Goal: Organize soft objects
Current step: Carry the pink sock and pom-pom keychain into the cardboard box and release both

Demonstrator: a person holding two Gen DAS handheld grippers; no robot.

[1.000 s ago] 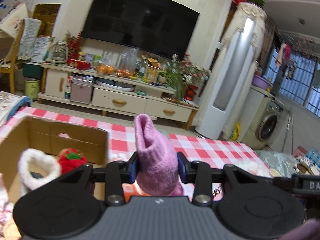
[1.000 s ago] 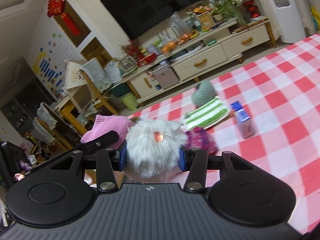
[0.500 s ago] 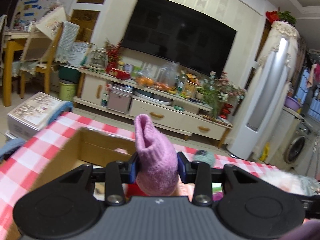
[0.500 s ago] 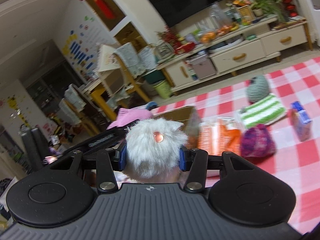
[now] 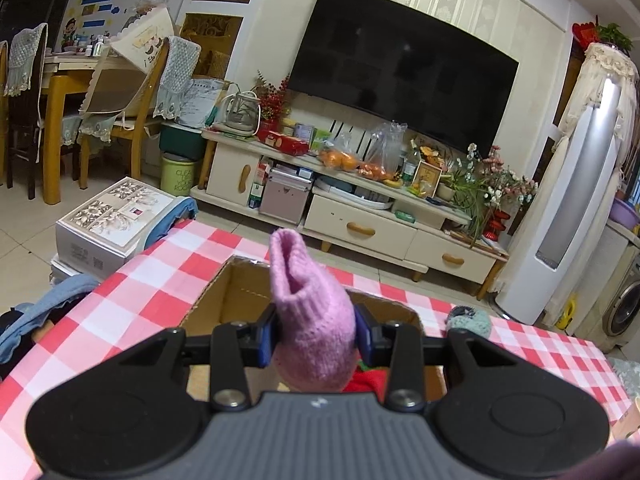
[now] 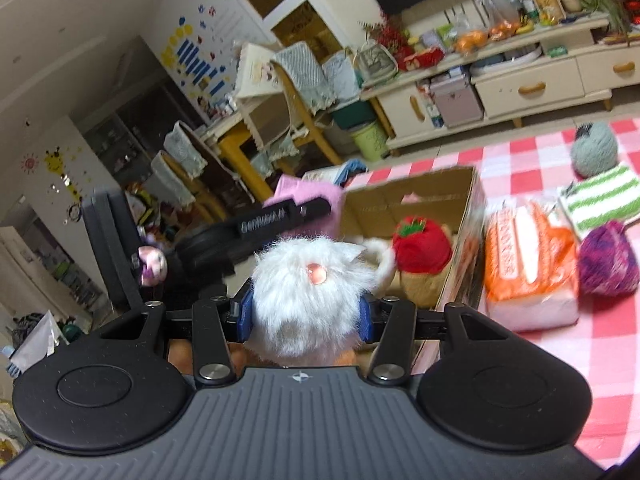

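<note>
Pink knit sock (image 5: 310,320): light, limp; left gripper (image 5: 316,338) clamped mid-body. White plush (image 6: 306,300): squashy, clamped by right gripper (image 6: 306,318).

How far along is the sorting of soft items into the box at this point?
Partway. Done: a red knitted strawberry already sits in the cardboard box. In hand: the left tool grips a pink knit piece and the right tool a white fluffy toy, both at the box. Left: grey yarn ball, striped cloth, purple yarn on the table.
</note>
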